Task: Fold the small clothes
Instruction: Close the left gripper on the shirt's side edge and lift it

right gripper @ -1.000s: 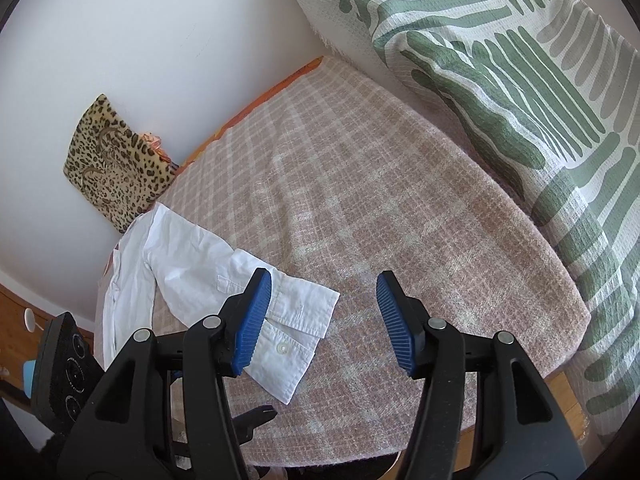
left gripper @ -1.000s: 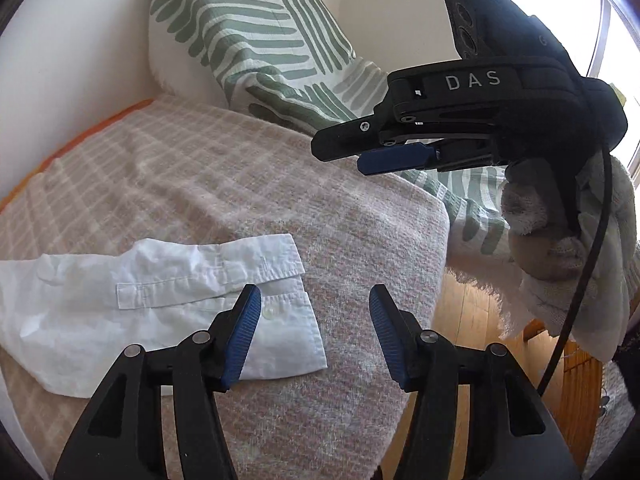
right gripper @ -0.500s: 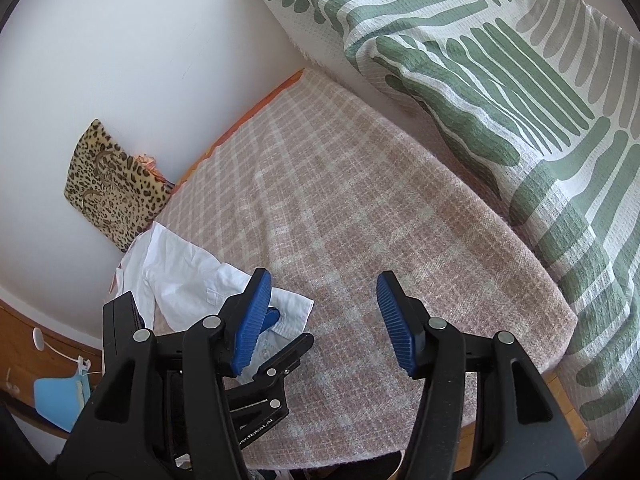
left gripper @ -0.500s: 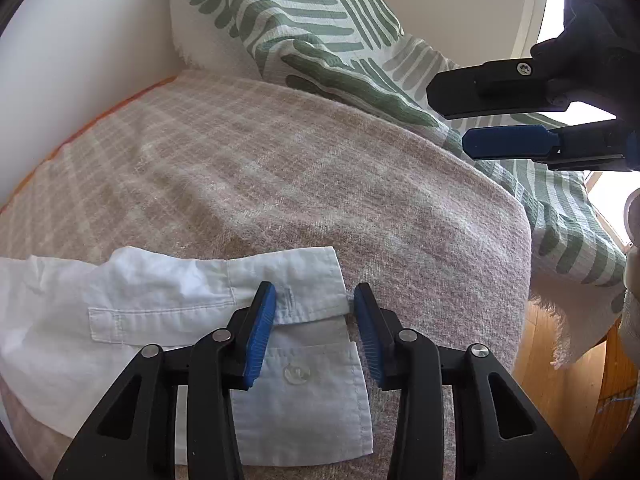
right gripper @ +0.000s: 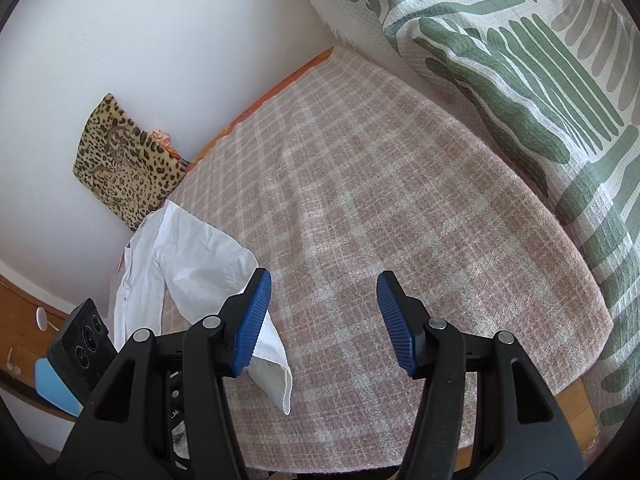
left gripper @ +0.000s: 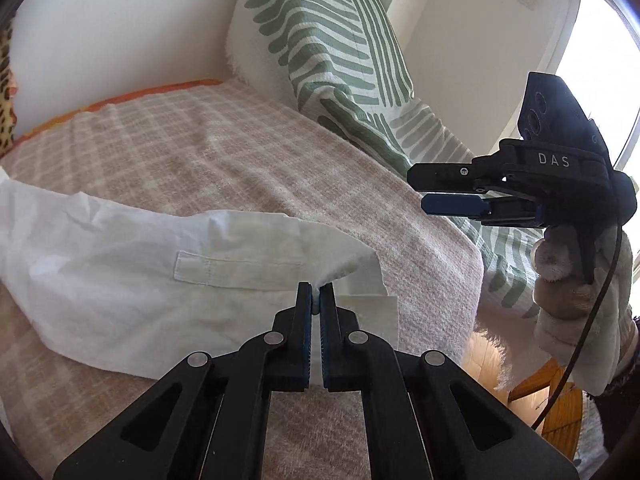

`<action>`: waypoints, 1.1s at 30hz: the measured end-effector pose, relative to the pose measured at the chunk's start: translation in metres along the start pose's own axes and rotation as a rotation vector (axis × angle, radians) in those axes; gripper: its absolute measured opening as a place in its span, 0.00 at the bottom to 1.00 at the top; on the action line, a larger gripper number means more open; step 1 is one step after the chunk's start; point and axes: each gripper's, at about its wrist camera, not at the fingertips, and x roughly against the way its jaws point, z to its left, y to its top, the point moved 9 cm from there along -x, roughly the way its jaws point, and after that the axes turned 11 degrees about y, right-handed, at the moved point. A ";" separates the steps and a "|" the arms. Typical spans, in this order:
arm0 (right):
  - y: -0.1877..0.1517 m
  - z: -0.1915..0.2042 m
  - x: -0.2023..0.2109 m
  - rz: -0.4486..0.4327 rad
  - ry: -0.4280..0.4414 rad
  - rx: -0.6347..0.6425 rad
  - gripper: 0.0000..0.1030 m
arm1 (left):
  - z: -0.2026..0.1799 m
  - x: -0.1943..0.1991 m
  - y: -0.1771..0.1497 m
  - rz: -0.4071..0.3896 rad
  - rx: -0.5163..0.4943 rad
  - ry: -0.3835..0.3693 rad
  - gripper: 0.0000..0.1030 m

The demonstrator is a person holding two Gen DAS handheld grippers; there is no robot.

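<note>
Left wrist view: the left gripper (left gripper: 316, 300) has just closed, pinching the cuff end of the white shirt (left gripper: 120, 264) on the checked blanket (left gripper: 240, 160); the sleeve should be lifted gently to prevent slipping. Right wrist view: the right gripper (right gripper: 324, 316) stands half open, holding nothing, the shirt (right gripper: 188, 264) beside its left finger.

My bed is covered by a pink and cream checked blanket (right gripper: 400, 200), with an orange sheet edge (left gripper: 152, 94) showing along the plain white wall (right gripper: 160, 40). A green-striped white throw (right gripper: 520, 60) is draped at the head. A leopard-print cushion (right gripper: 124, 164) leans on the wall. Bright daylight pours through the window (left gripper: 600, 60) onto wooden floor (left gripper: 484, 360).
</note>
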 end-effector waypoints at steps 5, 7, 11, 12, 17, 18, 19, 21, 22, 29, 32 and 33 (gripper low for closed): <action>-0.002 0.033 -0.035 0.060 0.060 0.020 0.56 | 0.030 0.042 -0.009 -0.070 0.095 -0.025 0.02; 0.005 0.051 -0.052 0.085 0.075 0.051 0.56 | 0.042 0.058 -0.014 -0.092 0.117 -0.021 0.02; 0.020 0.095 -0.090 0.133 0.118 0.111 0.56 | 0.061 0.087 -0.027 -0.124 0.158 -0.018 0.02; 0.024 0.107 -0.101 0.147 0.123 0.132 0.56 | 0.065 0.093 -0.030 -0.131 0.156 -0.014 0.02; 0.029 0.155 -0.165 0.242 0.118 0.218 0.56 | 0.087 0.123 -0.043 -0.166 0.177 0.017 0.02; 0.029 0.162 -0.177 0.258 0.110 0.227 0.56 | 0.091 0.127 -0.047 -0.166 0.183 0.019 0.02; 0.029 0.169 -0.189 0.274 0.111 0.230 0.56 | 0.096 0.131 -0.050 -0.164 0.194 0.019 0.02; 0.027 0.181 -0.210 0.300 0.118 0.229 0.56 | 0.106 0.140 -0.057 -0.166 0.211 0.028 0.02; 0.026 0.187 -0.221 0.314 0.115 0.230 0.56 | 0.111 0.144 -0.061 -0.166 0.223 0.029 0.02; 0.016 0.215 -0.289 0.390 -0.034 0.342 0.56 | 0.138 0.166 -0.085 -0.179 0.283 0.043 0.02; 0.015 0.215 -0.306 0.420 -0.064 0.345 0.51 | 0.151 0.178 -0.096 -0.188 0.304 0.058 0.02; 0.015 0.213 -0.310 0.424 -0.088 0.345 0.47 | 0.156 0.181 -0.100 -0.191 0.316 0.062 0.02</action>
